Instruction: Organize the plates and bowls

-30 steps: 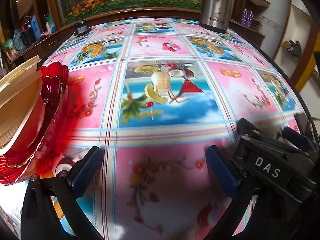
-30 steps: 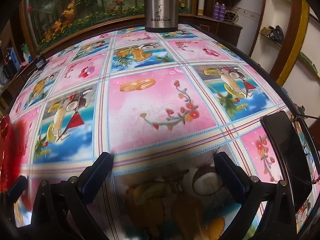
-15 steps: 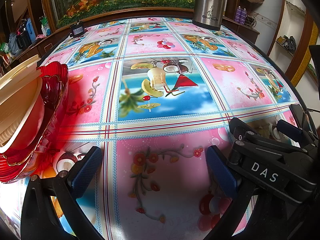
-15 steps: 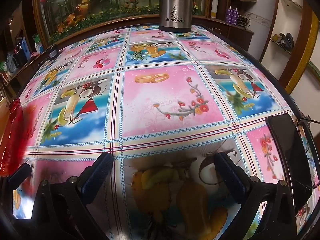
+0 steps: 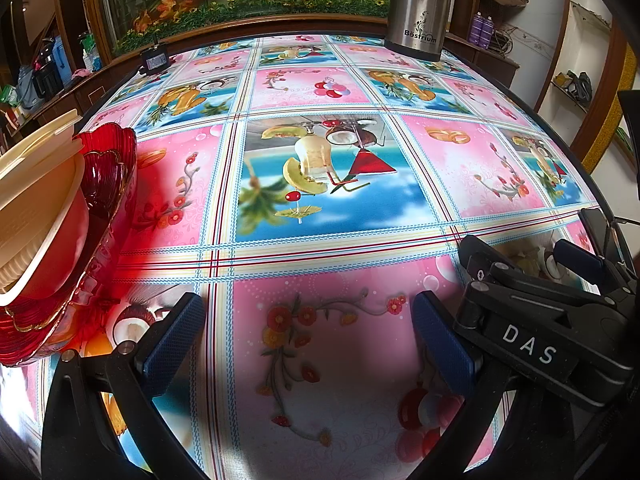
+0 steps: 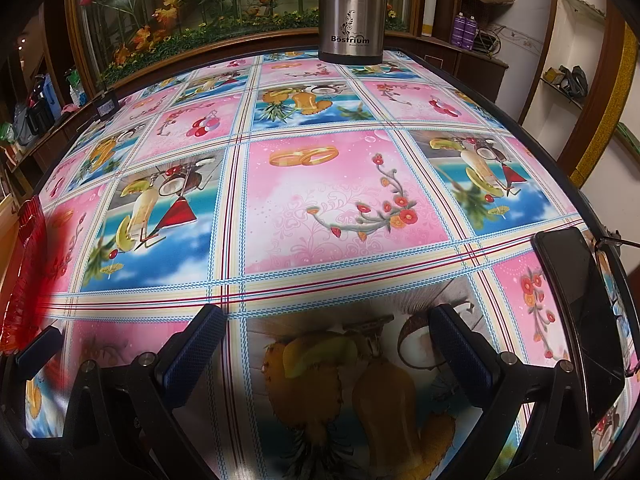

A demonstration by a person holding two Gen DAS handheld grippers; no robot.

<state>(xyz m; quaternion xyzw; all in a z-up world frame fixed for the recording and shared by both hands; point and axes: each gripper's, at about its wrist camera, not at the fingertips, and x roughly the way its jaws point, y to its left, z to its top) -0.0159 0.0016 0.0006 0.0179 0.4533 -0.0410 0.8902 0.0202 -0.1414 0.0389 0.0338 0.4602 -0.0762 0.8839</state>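
a: i'm seeing both sets of fingers spread wide with nothing between them. the left gripper [image 5: 308, 340] is hovering over a pink flower square, the right gripper [image 6: 326, 346] over a pineapple square.

b: where is the stack lying?

a: off to the left of my left gripper, beyond its left finger: cream bowls [image 5: 36, 208] nesting tilted in red glass plates [image 5: 100, 184]. the left hand is nearer, i'm judging; the right view is only catching the red rim.

b: and further out?

a: a glossy patterned tablecloth [image 5: 328, 184], a phone [image 6: 576, 304] at the right edge, a steel flask [image 6: 350, 12] at the far edge, then a planted glass case.
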